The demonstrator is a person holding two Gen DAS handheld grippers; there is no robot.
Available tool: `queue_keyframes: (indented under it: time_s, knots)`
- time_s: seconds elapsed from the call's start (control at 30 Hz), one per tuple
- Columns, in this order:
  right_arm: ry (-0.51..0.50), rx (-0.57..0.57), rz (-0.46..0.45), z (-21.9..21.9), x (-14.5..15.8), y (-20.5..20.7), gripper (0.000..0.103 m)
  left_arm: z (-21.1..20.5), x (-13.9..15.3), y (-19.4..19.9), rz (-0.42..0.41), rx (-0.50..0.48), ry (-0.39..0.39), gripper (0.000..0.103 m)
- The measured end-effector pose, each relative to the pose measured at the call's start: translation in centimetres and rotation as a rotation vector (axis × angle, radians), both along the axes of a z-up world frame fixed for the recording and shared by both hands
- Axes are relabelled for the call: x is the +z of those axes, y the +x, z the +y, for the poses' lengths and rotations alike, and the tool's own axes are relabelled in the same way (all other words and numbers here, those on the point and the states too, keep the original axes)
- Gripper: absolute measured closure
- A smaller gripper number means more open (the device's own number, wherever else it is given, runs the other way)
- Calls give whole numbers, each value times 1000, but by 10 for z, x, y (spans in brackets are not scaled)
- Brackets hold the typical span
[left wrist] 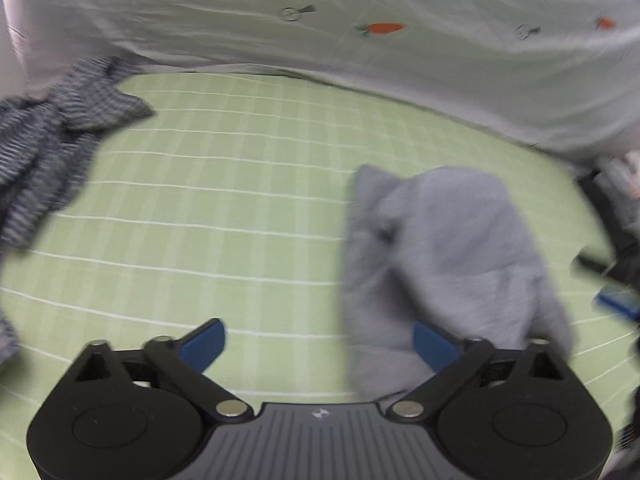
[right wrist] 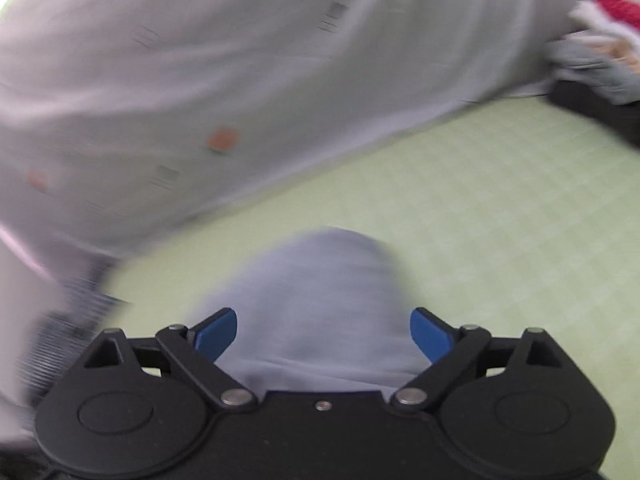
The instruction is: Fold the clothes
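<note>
A folded light grey garment [left wrist: 452, 264] lies on the green checked sheet [left wrist: 224, 208], right of centre in the left wrist view. My left gripper [left wrist: 320, 346] is open above the sheet; its right finger [left wrist: 434, 346] is over the garment's near edge. In the right wrist view the same grey garment [right wrist: 320, 304] lies straight ahead between the open fingers of my right gripper [right wrist: 324, 334]. That view is blurred, and I cannot tell whether the fingers touch the cloth. A crumpled blue-and-white striped garment [left wrist: 48, 148] lies at the far left.
A white quilt with carrot prints [left wrist: 360, 40] runs along the back and fills the upper left of the right wrist view [right wrist: 240, 80]. A pile of clothes [right wrist: 600, 52], red, white and grey, sits at the far right. The other gripper's dark body [left wrist: 616, 248] shows at the right edge.
</note>
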State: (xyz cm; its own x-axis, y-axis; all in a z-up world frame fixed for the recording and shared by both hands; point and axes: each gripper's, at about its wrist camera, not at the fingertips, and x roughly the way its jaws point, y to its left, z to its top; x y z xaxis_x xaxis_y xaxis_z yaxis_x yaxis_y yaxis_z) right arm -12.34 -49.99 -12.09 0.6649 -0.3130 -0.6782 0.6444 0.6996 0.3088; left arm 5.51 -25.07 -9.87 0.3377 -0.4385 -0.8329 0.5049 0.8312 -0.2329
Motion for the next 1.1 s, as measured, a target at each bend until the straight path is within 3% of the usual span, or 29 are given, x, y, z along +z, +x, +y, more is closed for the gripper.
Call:
queue_keyframes:
  time_s: [0.2, 0.4, 0.47, 0.57, 0.63, 0.67, 0.7, 0.8, 0.93, 1.1]
  knots:
    - [-18, -49, 115, -21, -19, -23, 9, -35, 0, -11, 107, -27, -121, 44]
    - [-46, -4, 211, -30, -31, -30, 9, -55, -16, -10, 295, 71, -281, 40]
    - [-49, 24, 230, -30, -35, -32, 9, -63, -17, -10, 313, 101, -290, 37]
    - [-59, 55, 247, -32, -36, -34, 9, -75, -27, -9, 321, 129, -243, 38]
    - [-58, 66, 256, -35, -37, -35, 8, -75, -32, -8, 349, 161, -259, 39]
    - [-58, 71, 261, -36, -38, -36, 8, -75, -34, -8, 363, 178, -267, 42]
    - [-57, 75, 265, -37, -39, -37, 8, -75, -37, -7, 377, 194, -276, 51]
    - [-54, 82, 276, -40, -41, -40, 8, -70, -38, -8, 375, 211, -262, 85]
    - [-41, 77, 281, -41, -44, -40, 8, -65, -30, -16, 315, 166, -228, 90]
    - [-51, 93, 288, -35, -46, -36, 8, -49, 6, -27, 179, 33, -169, 90]
